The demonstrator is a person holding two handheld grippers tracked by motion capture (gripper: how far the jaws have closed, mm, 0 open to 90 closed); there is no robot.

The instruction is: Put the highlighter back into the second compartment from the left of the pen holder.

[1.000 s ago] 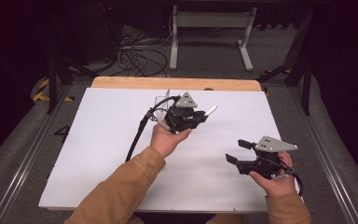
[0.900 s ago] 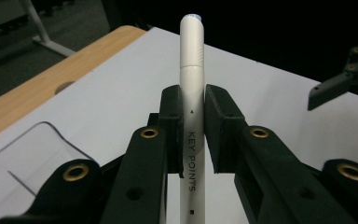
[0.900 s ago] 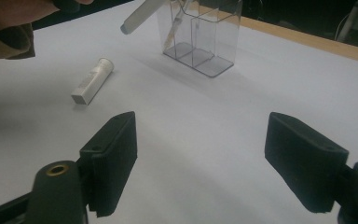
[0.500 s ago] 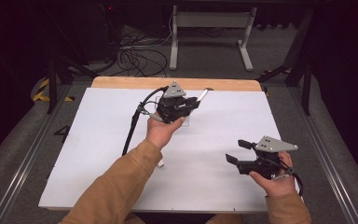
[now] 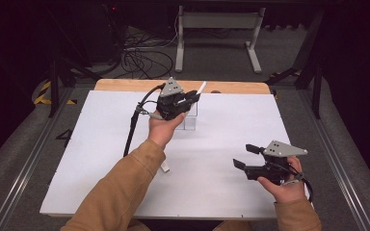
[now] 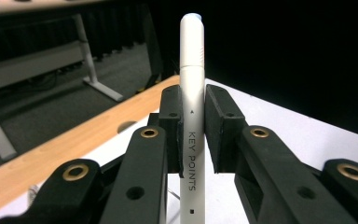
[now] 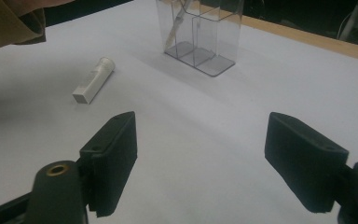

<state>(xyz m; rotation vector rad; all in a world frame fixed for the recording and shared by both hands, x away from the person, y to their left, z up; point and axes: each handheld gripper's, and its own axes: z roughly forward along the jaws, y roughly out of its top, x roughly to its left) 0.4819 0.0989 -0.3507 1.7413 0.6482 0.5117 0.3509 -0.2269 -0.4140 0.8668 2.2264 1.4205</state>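
**Left claw grips a white pen above the clear holder, right claw waits wide open**

Up at the far middle of the table [image 5: 101, 159] the left gripper [image 5: 191, 97] is raised in the person's left hand [image 5: 163, 129], its jaws clamped on a white pen [image 6: 191, 93] printed "KEY POINTS". The pen runs straight out between the jaws, its rounded tip well beyond them, pointing toward the table's wooden far edge [image 5: 125, 85]. Just under and beside that gripper stands a clear plastic holder [image 7: 200, 32] with several compartments; a pale stick leans inside the left compartment as the right gripper view has it, though what it is I cannot tell.

Down at the near right, the right gripper [image 5: 242, 157] sits low in the right hand [image 5: 282, 185], jaws spread wide with nothing between them. Ahead of those jaws and off to their left lies a small white cap [image 7: 94, 80] on its side, well apart from the holder. The tan sleeve [image 5: 120, 192] of the left arm stretches across the table between cap and near edge, and the left gripper's black cable [image 5: 131, 130] trails down beside it
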